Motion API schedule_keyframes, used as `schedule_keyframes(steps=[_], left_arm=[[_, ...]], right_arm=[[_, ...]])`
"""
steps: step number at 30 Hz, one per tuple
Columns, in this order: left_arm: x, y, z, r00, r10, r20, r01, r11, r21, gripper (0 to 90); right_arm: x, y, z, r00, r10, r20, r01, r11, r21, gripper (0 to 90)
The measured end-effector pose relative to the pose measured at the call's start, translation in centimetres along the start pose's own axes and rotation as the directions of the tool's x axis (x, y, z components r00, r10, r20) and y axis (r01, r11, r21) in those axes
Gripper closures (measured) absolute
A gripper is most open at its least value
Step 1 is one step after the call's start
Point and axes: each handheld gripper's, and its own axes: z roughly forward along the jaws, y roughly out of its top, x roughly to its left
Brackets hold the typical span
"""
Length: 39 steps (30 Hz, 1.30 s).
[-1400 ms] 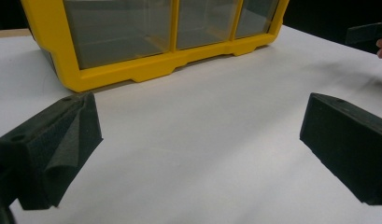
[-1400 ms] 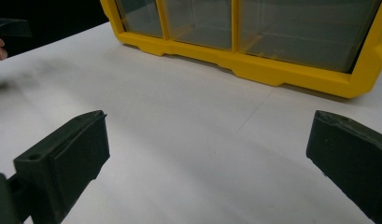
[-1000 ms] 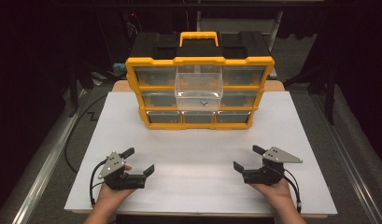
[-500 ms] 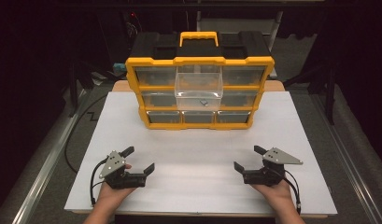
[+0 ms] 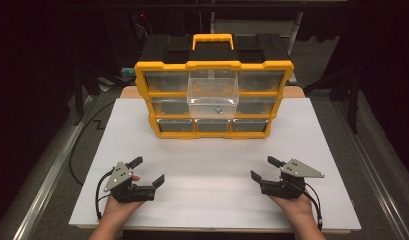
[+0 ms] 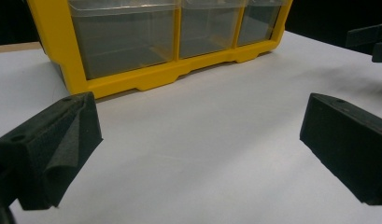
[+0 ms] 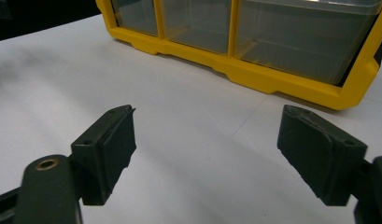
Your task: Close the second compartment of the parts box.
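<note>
A yellow plastic drawer cabinet with a black top and yellow handle (image 5: 214, 85) is set at the far edge of the white table board (image 5: 212, 165), at the middle of that edge. Its clear plastic middle drawer (image 5: 212, 94) is seen pulled out toward the near edge, and a small dark piece (image 5: 218, 110) lies on its floor. The left gripper (image 5: 148, 172) is held near the near left corner, its jaws spread wide with nothing between them. The right gripper (image 5: 262, 168) is held near the near right corner; its jaws have just been closing somewhat, yet a clear gap is kept and nothing is caught between them. Both are well apart from the cabinet. Trouble is judged likeliest at the drawer: the light cabinet could be shoved back or tipped if the drawer is pushed off-centre, and the small piece could be missed or flicked out, since the drawer walls leave the jaws little room.
</note>
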Motion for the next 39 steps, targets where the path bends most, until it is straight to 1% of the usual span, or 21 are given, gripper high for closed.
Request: schedule_keyframes(steps=[3, 7, 11, 12, 16, 21, 25, 27, 30, 33, 36, 39], left_arm=[[0.05, 0.01, -0.04, 1.0000, -0.001, -0.004, 0.001, 1.0000, -0.002, 0.3], [0.05, 0.02, 0.01, 1.0000, -0.005, -0.005, 0.005, 1.0000, -0.002, 0.3], [-0.02, -0.01, 0.05, 1.0000, -0.003, -0.003, 0.003, 1.0000, -0.001, 0.2], [-0.02, -0.01, 0.03, 1.0000, -0.003, -0.004, 0.003, 1.0000, -0.002, 0.3], [0.00, -0.01, 0.00, 1.0000, -0.002, -0.003, 0.002, 1.0000, -0.001, 0.3], [-0.02, 0.00, 0.01, 1.0000, -0.002, -0.001, 0.002, 1.0000, -0.002, 0.3], [-0.04, -0.01, 0.05, 1.0000, -0.001, -0.001, 0.001, 1.0000, -0.002, 0.2], [-0.03, -0.01, 0.04, 1.0000, -0.001, -0.001, 0.001, 1.0000, 0.000, 0.3], [-0.03, -0.01, 0.04, 1.0000, -0.001, 0.000, 0.001, 1.0000, -0.002, 0.3], [-0.04, -0.01, 0.04, 1.0000, -0.004, 0.001, 0.004, 1.0000, -0.002, 0.3], [-0.08, -0.03, 0.10, 1.0000, -0.004, 0.003, 0.005, 1.0000, -0.001, 0.3], [-0.10, -0.03, 0.13, 1.0000, 0.001, 0.004, -0.001, 1.0000, 0.003, 0.3]], right_arm=[[-0.01, -0.02, 0.03, 0.9999, -0.008, -0.010, 0.008, 1.0000, 0.002, 25.4], [-0.02, -0.06, -0.15, 0.9999, -0.009, -0.011, 0.009, 1.0000, -0.001, 32.8], [-0.15, -0.08, -0.28, 1.0000, -0.007, -0.006, 0.007, 0.9999, -0.010, 43.2], [-0.18, -0.07, -0.30, 0.9999, -0.006, -0.011, 0.006, 0.9999, -0.014, 45.1], [-0.15, -0.06, -0.36, 0.9999, -0.009, -0.008, 0.009, 0.9999, -0.012, 53.9], [-0.19, -0.07, -0.42, 0.9999, -0.008, -0.011, 0.008, 1.0000, -0.006, 68.6], [-0.34, -0.03, -0.60, 1.0000, -0.002, -0.007, 0.002, 0.9999, -0.012, 79.7], [-0.33, -0.02, -0.68, 1.0000, 0.005, -0.005, -0.005, 0.9999, -0.011, 83.5], [-0.30, 0.04, -0.75, 1.0000, 0.001, 0.004, -0.001, 0.9999, -0.016, 89.1], [-0.14, 0.15, -0.76, 1.0000, -0.002, 0.002, 0.002, 0.9998, -0.017, 90.0], [0.15, 0.25, -0.60, 0.9997, -0.024, -0.001, 0.024, 0.9997, -0.011, 90.0], [0.50, 0.40, -0.29, 0.9994, -0.033, -0.013, 0.033, 0.9994, -0.014, 90.0]])
